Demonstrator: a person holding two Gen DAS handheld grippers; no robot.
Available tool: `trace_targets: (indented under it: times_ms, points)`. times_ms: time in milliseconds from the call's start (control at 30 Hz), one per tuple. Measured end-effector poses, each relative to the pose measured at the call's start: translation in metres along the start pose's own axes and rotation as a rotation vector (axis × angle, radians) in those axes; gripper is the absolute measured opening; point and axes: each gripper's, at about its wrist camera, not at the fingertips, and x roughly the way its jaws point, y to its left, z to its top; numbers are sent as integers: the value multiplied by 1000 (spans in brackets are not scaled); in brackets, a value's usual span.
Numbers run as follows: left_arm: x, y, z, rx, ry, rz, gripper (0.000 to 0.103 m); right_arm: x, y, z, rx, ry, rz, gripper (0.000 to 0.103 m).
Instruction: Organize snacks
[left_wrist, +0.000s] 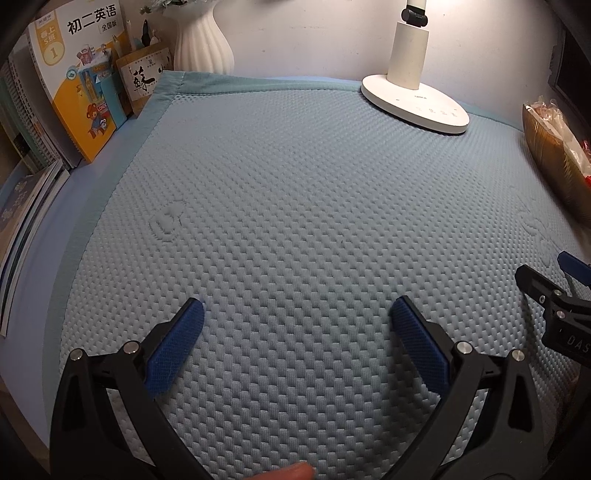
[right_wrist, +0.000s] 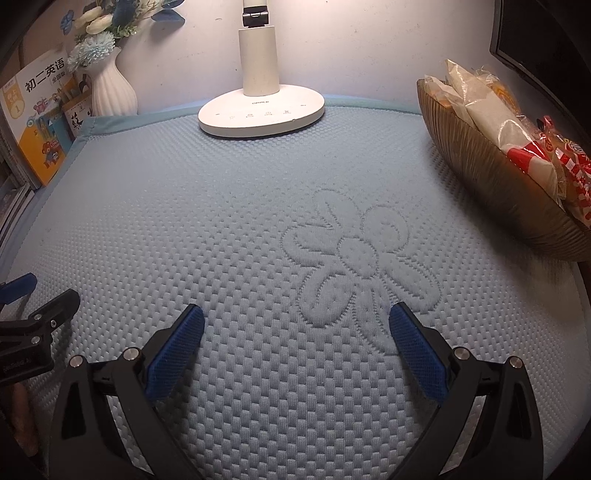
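Observation:
A ribbed golden-brown bowl (right_wrist: 491, 173) stands at the right of the blue quilted mat (right_wrist: 221, 229), filled with several wrapped snacks (right_wrist: 491, 122), clear bags and red-and-white packets. The left wrist view catches only the bowl's edge (left_wrist: 546, 155) at far right. My right gripper (right_wrist: 296, 314) hovers open over the mat beside an embossed flower, nothing between its blue pads. Over bare mat my left gripper (left_wrist: 297, 306) is open too, and holds nothing. Each gripper shows at the edge of the other's view: the right gripper (left_wrist: 546, 288) and the left gripper (right_wrist: 33, 299).
A white desk lamp (right_wrist: 260, 107) stands at the back centre. A white ribbed vase (right_wrist: 110, 85) with blue flowers, a yellow textbook (left_wrist: 77, 81) and stacked books (left_wrist: 26, 206) line the back left. A dark screen edge (right_wrist: 546, 37) is at top right. A fingertip (left_wrist: 291, 472) shows at the bottom.

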Motion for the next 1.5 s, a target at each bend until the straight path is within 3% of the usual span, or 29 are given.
trace_targets:
  times_ms: [1500]
  points:
    - [3,1,0,-15,-13,-8,100,0,0,1,-3,-1,-3,98]
